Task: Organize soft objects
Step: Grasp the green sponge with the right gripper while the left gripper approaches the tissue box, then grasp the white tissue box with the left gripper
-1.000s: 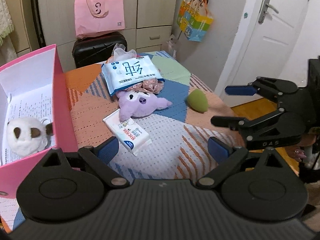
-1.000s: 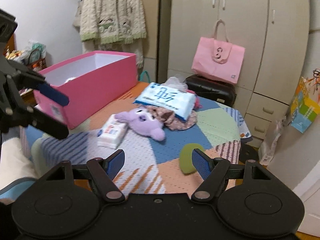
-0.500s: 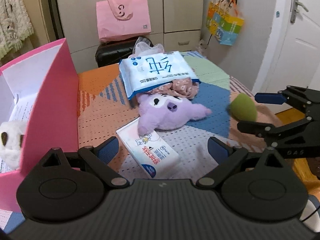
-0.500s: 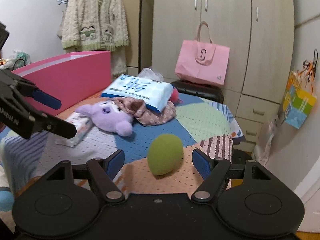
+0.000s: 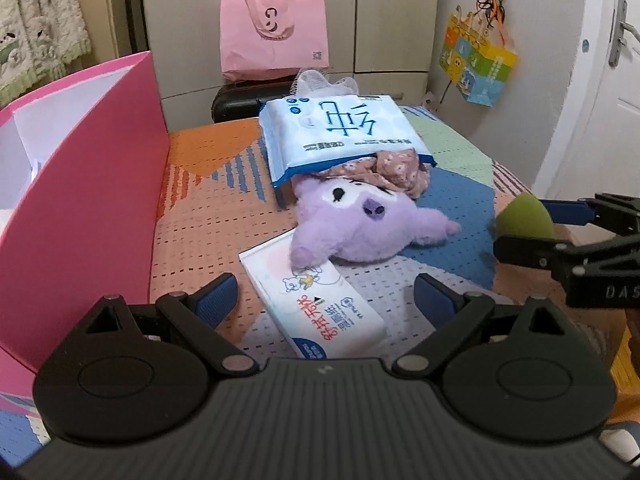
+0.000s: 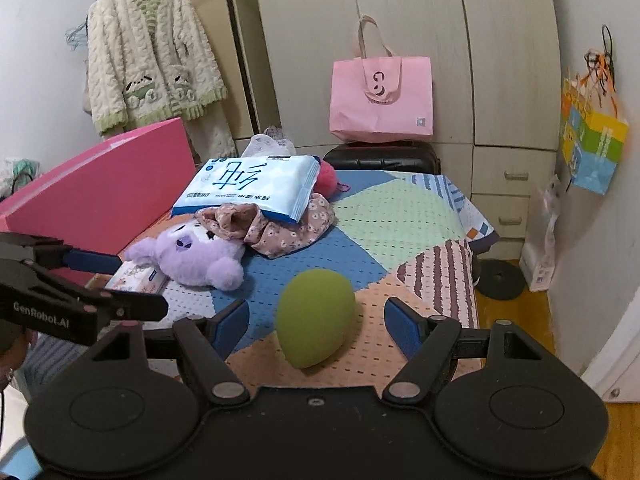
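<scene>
A green sponge egg (image 6: 316, 315) lies on the patterned tablecloth, between the open fingers of my right gripper (image 6: 317, 322); it also shows in the left wrist view (image 5: 525, 218). My left gripper (image 5: 326, 300) is open over a small white tissue pack (image 5: 320, 312). A purple plush (image 5: 360, 228) lies just beyond the pack, partly under a floral cloth (image 5: 396, 170) and a large blue-white tissue pack (image 5: 340, 132). The pink box (image 5: 92, 200) stands at the left.
A pink tote bag (image 6: 382, 96) sits on a black suitcase (image 6: 384, 158) behind the table. A colourful bag (image 6: 592, 140) hangs on the right wall. A cream cardigan (image 6: 152, 68) hangs at the back left. The table edge (image 6: 474, 276) drops off on the right.
Both grippers have moved forward and lower. The right gripper now straddles the green egg. The left gripper has closed in on the small tissue pack, and the box's inside is out of sight.
</scene>
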### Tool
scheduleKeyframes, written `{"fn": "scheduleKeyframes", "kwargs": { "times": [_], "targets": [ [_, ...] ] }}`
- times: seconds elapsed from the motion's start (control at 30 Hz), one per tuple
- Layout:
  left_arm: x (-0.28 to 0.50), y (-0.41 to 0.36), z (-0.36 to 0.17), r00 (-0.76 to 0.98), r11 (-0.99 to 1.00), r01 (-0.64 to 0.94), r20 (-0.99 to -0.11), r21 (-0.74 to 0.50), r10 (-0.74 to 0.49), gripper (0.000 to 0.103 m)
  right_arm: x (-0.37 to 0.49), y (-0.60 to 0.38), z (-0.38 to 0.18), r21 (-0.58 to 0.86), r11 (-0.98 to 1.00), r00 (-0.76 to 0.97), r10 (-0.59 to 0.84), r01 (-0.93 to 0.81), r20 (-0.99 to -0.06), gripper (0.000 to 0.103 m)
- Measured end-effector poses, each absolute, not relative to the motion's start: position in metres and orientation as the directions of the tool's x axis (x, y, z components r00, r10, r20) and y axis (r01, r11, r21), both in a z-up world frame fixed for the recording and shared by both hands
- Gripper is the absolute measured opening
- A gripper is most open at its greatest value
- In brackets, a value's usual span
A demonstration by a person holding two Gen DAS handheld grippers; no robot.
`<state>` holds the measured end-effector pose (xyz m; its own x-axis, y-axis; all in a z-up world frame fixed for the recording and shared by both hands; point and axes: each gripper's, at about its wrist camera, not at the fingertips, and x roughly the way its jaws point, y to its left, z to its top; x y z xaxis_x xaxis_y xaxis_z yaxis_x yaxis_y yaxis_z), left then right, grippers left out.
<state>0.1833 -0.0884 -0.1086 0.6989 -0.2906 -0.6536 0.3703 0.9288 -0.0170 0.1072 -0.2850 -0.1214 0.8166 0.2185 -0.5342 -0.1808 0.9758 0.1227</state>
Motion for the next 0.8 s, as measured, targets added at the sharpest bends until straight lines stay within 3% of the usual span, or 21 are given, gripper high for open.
{"fn": "scheduleKeyframes", "kwargs": {
  "times": [0.17, 0.27, 0.33, 0.57, 0.63, 0.7, 0.8],
  "targets": [
    [0.185, -0.089, -0.114, 0.708, 0.938, 0.345, -0.652, -0.016, -0.272, 0.085, 0.108, -0.273, -0.124, 0.04, 0.983, 0.83, 0.175, -0.182, -0.53, 0.076],
    [0.181, -0.095, -0.115, 0.714, 0.936, 0.352, -0.649, 0.011, -0.261, 0.082, 0.107, -0.269, -0.126, 0.011, 0.984, 0.834, 0.157, -0.178, -0.529, 0.067],
    [0.179, -0.097, -0.115, 0.72, 0.942, 0.335, -0.648, 0.008, -0.25, 0.079, 0.107, -0.269, -0.128, 0.018, 0.986, 0.839, 0.151, -0.166, -0.523, 0.051],
    [0.185, -0.096, -0.118, 0.763, 0.969, 0.245, -0.622, 0.022, -0.179, 0.077, 0.104, -0.27, -0.131, 0.053, 0.991, 0.852, 0.131, -0.121, -0.506, 0.048],
    [0.185, -0.095, -0.119, 0.773, 0.972, 0.233, -0.61, 0.017, -0.174, 0.069, 0.104, -0.27, -0.132, 0.055, 0.991, 0.853, 0.13, -0.119, -0.505, 0.048],
    [0.183, -0.093, -0.118, 0.778, 0.972, 0.233, -0.602, 0.014, -0.178, 0.052, 0.104, -0.27, -0.132, 0.053, 0.992, 0.854, 0.126, -0.115, -0.505, 0.048],
    [0.183, -0.088, -0.116, 0.779, 0.976, 0.219, -0.602, 0.001, -0.174, 0.042, 0.102, -0.267, -0.132, 0.044, 0.994, 0.86, 0.112, -0.104, -0.498, 0.044]
  ]
}}
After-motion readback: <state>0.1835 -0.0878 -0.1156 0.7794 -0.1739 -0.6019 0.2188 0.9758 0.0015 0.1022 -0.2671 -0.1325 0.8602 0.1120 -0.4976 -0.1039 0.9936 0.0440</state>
